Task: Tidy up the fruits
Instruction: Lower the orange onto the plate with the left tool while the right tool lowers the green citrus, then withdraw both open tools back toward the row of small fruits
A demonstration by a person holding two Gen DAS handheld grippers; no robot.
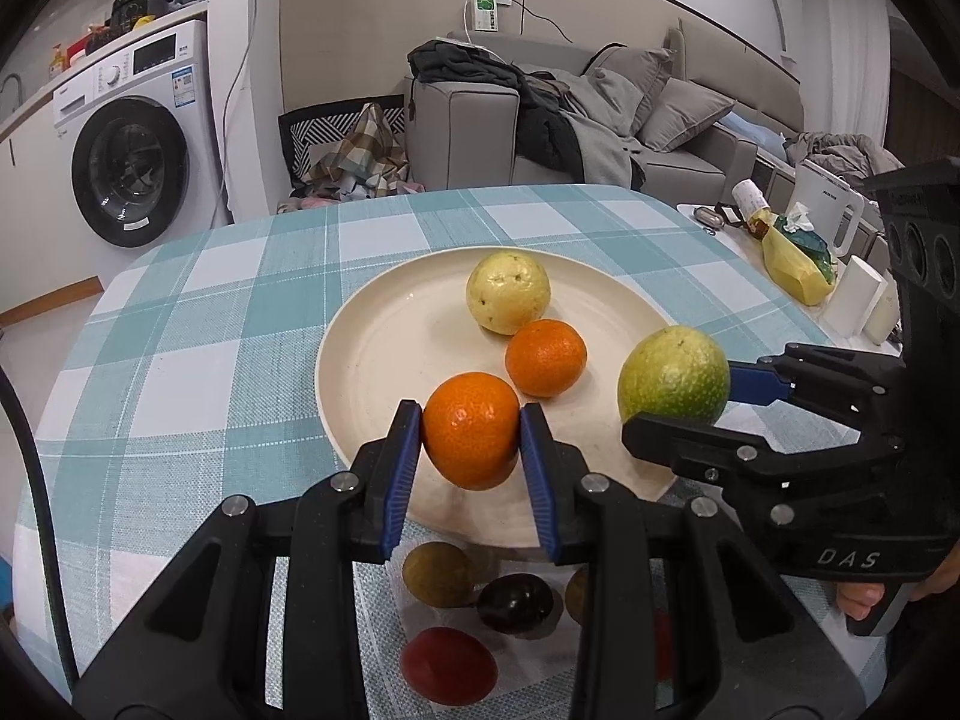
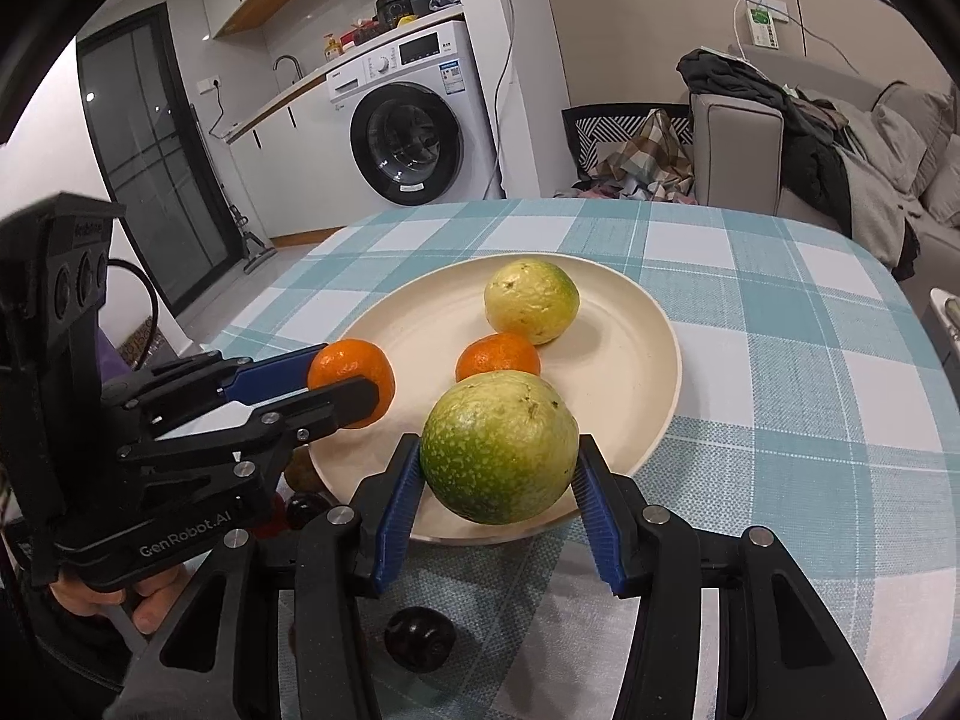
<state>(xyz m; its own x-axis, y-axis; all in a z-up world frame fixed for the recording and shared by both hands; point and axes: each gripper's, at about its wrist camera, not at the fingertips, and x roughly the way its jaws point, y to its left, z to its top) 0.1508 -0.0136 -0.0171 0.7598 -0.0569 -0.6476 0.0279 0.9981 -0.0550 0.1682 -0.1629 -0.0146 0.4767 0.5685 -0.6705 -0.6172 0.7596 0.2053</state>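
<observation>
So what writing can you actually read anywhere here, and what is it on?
"DAS" on the right tool's black body, left wrist view.
"GenRobot.AI" on the left tool's black body, right wrist view.
Washing machine stickers and panel: too small to read.
Wall tag with green print: blurred, unreadable.

Below the cream plate (image 1: 372, 360), the left gripper (image 1: 471, 429) and its black arms cover parts of the loose fruit on the cloth: a brownish-green fruit (image 1: 437, 573) shows only its lower half, a dark plum-like fruit (image 1: 515, 603) is overlapped at its right, and a further round fruit (image 1: 577, 594) is a mere sliver behind one arm. A red fruit (image 1: 449, 665) is soft and out of focus. From the right wrist, only one dark fruit (image 2: 419, 639) below the plate (image 2: 630, 324) is whole; the rest hide behind the left gripper (image 2: 345, 387). Labels on the washing machine (image 2: 414, 120) beyond the plate are too small to read.
</observation>
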